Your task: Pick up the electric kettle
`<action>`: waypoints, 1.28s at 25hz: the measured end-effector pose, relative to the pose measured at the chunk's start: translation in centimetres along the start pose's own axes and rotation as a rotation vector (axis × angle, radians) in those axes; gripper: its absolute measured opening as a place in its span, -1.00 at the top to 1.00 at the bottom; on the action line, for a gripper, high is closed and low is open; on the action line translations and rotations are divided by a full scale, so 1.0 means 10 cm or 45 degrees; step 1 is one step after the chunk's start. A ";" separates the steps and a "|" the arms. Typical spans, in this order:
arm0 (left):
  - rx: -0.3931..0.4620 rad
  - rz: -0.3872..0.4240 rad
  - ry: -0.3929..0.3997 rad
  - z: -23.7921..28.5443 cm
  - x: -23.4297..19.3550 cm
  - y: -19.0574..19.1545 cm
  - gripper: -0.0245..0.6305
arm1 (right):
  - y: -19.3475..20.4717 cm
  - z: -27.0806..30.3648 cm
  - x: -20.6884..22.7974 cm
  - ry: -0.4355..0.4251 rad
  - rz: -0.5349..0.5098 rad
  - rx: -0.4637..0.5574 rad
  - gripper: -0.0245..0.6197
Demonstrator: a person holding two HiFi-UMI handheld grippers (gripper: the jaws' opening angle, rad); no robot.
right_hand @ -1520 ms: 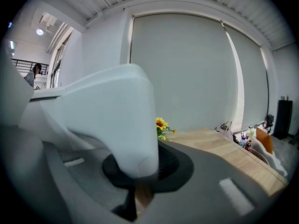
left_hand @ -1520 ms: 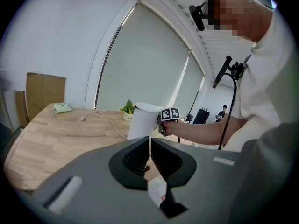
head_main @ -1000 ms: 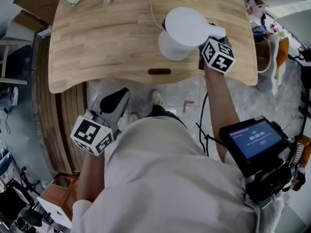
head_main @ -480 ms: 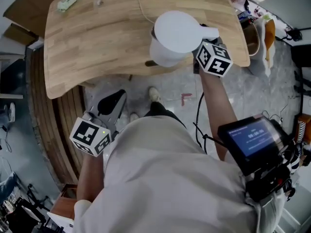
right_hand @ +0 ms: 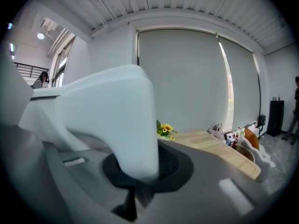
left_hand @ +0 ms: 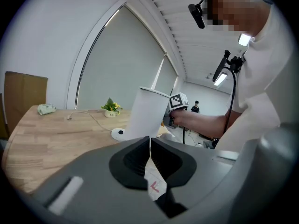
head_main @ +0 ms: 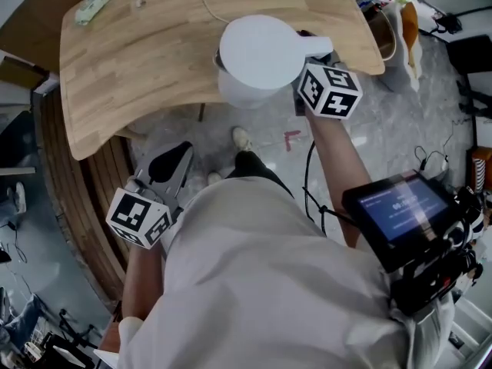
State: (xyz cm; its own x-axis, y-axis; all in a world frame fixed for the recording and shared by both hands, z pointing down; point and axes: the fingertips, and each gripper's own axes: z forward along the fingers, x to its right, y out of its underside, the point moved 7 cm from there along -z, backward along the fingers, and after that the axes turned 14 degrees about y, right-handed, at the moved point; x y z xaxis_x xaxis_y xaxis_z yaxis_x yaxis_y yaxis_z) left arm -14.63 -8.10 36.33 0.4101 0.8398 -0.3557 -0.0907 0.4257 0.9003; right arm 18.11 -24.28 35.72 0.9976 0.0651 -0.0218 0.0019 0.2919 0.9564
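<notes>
The white electric kettle (head_main: 257, 52) hangs in the air above the near edge of the wooden table (head_main: 131, 60), lid toward me. My right gripper (head_main: 310, 46) is shut on its handle (right_hand: 117, 115), which fills the right gripper view between the dark pads. From the left gripper view the kettle (left_hand: 148, 113) floats clear of its round white base (left_hand: 120, 133), which stays on the table with its cord (head_main: 201, 6). My left gripper (head_main: 181, 151) hangs low over the floor in front of the table, jaws shut with nothing in them (left_hand: 150, 146).
A small flower pot (left_hand: 111, 108) and a green-white packet (head_main: 91, 8) lie at the table's far side. Bags and a basket (head_main: 392, 29) crowd the table's right end. Brown cardboard (left_hand: 23, 92) leans at the left. A red mark (head_main: 292, 138) is on the floor.
The kettle has risen in my right gripper and come toward the table's near edge. The table has slid up in the head view; my left gripper drifted with me.
</notes>
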 end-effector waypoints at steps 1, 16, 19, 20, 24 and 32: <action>0.000 0.005 0.011 -0.03 0.03 0.03 0.87 | 0.01 -0.07 -0.02 -0.001 0.002 0.002 0.80; -0.008 0.062 0.101 -0.25 0.43 0.30 0.87 | 0.08 -1.01 -0.17 -0.032 -0.018 0.048 0.80; -0.015 0.057 0.110 -0.24 0.42 0.32 0.87 | 0.06 -1.07 -0.20 -0.048 -0.017 0.047 0.80; -0.019 0.056 0.113 -0.23 0.42 0.32 0.87 | 0.06 -1.09 -0.21 -0.052 -0.019 0.047 0.80; -0.034 0.049 0.125 -0.21 0.42 0.31 0.87 | 0.03 -1.16 -0.22 -0.064 -0.019 0.046 0.80; -0.050 0.044 0.155 -0.17 0.40 0.34 0.87 | 0.07 -1.26 -0.22 -0.064 -0.036 0.031 0.80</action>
State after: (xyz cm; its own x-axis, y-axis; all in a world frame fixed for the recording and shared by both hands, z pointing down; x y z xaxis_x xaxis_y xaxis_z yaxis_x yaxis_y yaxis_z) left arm -14.82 -2.78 37.55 0.2930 0.8878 -0.3548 -0.1392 0.4068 0.9029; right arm 15.09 -12.26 32.75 0.9994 0.0086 -0.0348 0.0312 0.2693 0.9626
